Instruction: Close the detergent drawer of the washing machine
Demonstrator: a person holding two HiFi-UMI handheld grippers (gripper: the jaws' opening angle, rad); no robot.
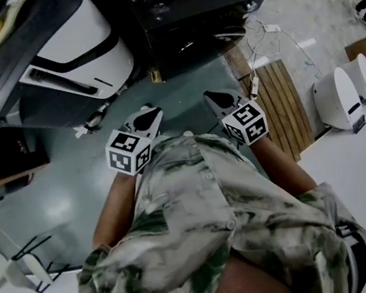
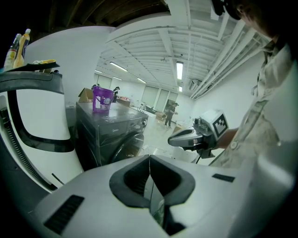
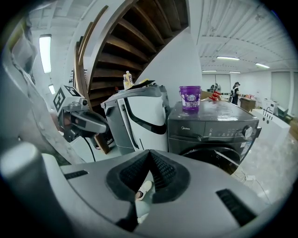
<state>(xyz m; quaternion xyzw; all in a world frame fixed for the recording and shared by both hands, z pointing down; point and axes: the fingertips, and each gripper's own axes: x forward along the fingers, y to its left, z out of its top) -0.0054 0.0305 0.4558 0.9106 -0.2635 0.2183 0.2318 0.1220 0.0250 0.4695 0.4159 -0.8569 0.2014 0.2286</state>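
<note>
The dark front-loading washing machine [image 1: 195, 8] stands ahead of me, also seen in the right gripper view [image 3: 212, 125] and the left gripper view [image 2: 109, 135]. Its drawer front [image 3: 186, 126], left of the control panel, looks level with the panel. A purple tub [image 3: 190, 98] sits on top. My left gripper [image 1: 145, 117] and right gripper [image 1: 215, 98] hang side by side above the floor, well short of the machine. Both are shut with nothing between the pads, as the left gripper view [image 2: 150, 158] and the right gripper view [image 3: 150, 152] show.
A white and grey appliance [image 1: 69, 50] stands left of the washer. A wooden pallet [image 1: 280, 105], loose cables [image 1: 269, 37] and a white unit [image 1: 342, 98] lie to the right. A black frame [image 1: 35, 261] sits at lower left. People [image 3: 235, 93] stand far off.
</note>
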